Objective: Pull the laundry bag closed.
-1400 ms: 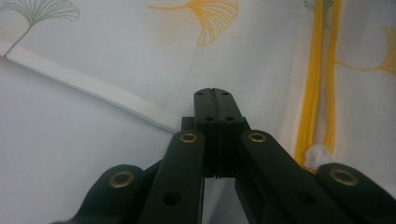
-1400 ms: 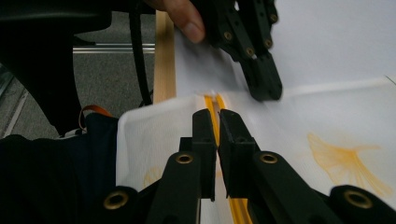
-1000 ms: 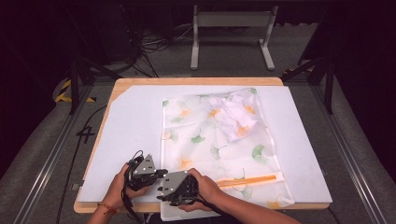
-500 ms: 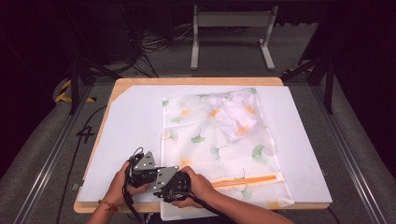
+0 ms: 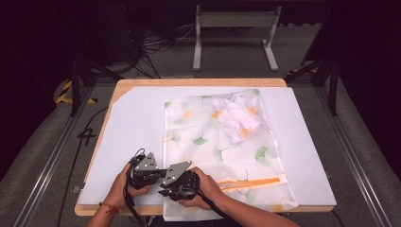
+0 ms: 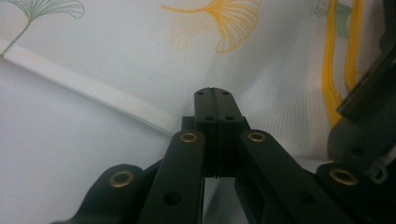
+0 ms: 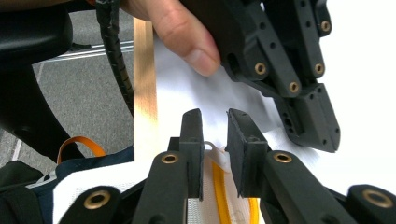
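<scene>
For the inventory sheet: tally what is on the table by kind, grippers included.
Mesh bag: 1
White garment inside it: 1
Grippers: 2, the left gripper and the right gripper
White mat: 1
Total: 5

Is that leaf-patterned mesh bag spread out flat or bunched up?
Mostly spread flat: the mesh bag lies open across the white board, with something white crumpled inside near its far corner.

mesh bag [image 5: 222, 146]: white, see-through, printed with green and orange-yellow ginkgo leaves; zipper [image 5: 250, 182] orange-yellow, trim white. garment inside [image 5: 241, 116]: white with orange marks. table cover [image 5: 137, 127]: white. table edge [image 5: 198, 82]: light wood. grippers: black, brass rivets.
</scene>
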Motion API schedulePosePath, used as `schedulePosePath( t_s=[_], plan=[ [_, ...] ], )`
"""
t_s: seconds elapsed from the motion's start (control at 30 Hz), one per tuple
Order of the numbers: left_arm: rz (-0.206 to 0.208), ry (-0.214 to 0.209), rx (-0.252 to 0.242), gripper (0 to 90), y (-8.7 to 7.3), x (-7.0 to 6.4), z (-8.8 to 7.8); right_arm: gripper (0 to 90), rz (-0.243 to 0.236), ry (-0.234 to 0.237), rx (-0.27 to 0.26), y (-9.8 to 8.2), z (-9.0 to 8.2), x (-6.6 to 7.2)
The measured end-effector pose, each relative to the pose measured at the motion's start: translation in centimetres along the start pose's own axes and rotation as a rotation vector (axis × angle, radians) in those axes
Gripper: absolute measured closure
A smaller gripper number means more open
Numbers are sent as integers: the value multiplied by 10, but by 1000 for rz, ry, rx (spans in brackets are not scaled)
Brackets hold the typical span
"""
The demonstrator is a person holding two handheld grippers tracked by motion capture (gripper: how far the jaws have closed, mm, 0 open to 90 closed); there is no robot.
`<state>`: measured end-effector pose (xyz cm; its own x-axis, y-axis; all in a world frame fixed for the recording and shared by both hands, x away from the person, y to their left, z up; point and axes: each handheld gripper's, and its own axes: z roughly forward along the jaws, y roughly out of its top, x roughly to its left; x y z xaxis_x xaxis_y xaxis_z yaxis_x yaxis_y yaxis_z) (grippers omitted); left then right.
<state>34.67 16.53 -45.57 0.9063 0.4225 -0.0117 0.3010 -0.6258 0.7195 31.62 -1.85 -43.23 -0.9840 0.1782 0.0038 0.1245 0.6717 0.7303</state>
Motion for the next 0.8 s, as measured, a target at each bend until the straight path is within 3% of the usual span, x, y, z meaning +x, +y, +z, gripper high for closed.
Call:
schedulePosePath(
  t_s=[0.17, 0.33, 0.5, 0.67, 0.8],
  plan=[
    [4, 3, 2, 900, 0, 0, 0, 682, 18, -15, -7, -1, -6, -2],
    [8, 4, 3, 900, 0, 0, 0, 685, 28, -26, -5, -3, -10, -3],
    [6, -1, -1, 900, 0, 0, 0, 627, 60, -40, -1, -8, -18, -4],
    [8, 2, 2, 900, 0, 0, 0, 645, 80, -52, -10, -12, -24, -10],
    [4, -5, 2, 900, 0, 1, 0, 697, 62, -28, -21, -9, -21, -6]
  ],
)
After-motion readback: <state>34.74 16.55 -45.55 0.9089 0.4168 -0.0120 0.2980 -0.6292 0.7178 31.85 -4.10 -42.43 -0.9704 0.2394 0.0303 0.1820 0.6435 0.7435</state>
